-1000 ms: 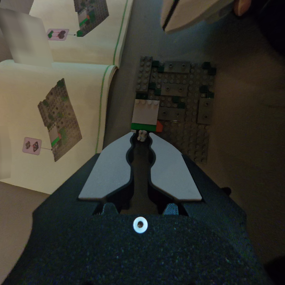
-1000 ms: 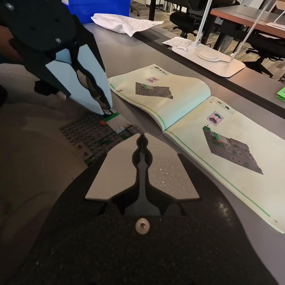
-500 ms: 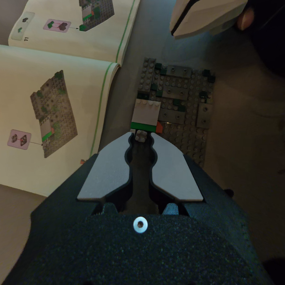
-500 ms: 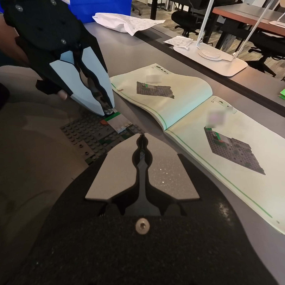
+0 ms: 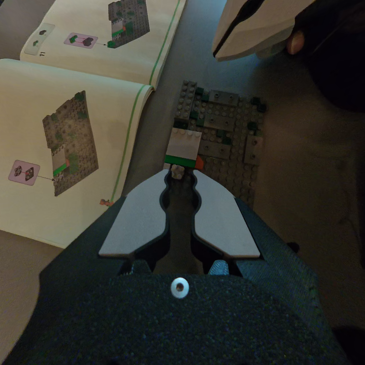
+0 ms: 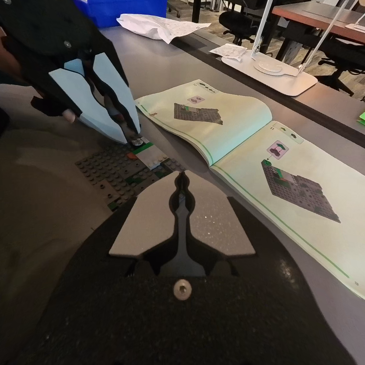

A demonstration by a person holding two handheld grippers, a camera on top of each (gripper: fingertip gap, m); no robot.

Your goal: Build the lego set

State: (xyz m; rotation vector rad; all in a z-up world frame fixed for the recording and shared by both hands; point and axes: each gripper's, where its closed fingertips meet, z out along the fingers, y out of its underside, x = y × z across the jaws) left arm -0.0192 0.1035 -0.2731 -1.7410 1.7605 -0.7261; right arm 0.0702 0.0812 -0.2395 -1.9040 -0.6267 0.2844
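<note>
A dark grey baseplate (image 5: 227, 177) lies on the table and carries grey and dark green plates, a pale sloped piece with a green stripe (image 5: 183, 146) and an orange piece (image 5: 199, 164). A small light grey round-studded piece (image 5: 177, 172) sits at the plate's near edge. My left gripper (image 5: 181, 172) stands just over this piece with its jaws a little apart. In the right wrist view the left gripper (image 6: 131, 138) slants down onto the piece (image 6: 137, 141) at the far corner of the plate (image 6: 94, 169). My right gripper (image 6: 182, 173) is shut and empty, above the plate's near edge.
An open instruction booklet (image 5: 59, 118) lies beside the plate and also shows in the right wrist view (image 6: 217, 128). A tiny orange piece (image 5: 104, 202) rests at its edge. A white lamp base (image 6: 276, 75), crumpled paper (image 6: 158, 27) and a blue bin (image 6: 122, 9) stand farther back. My hands' fingertips stand some 11 cm from each other.
My left gripper's jaws have parted slightly around the small grey piece, which stays on the plate's edge. The right gripper has barely moved and stays shut.
</note>
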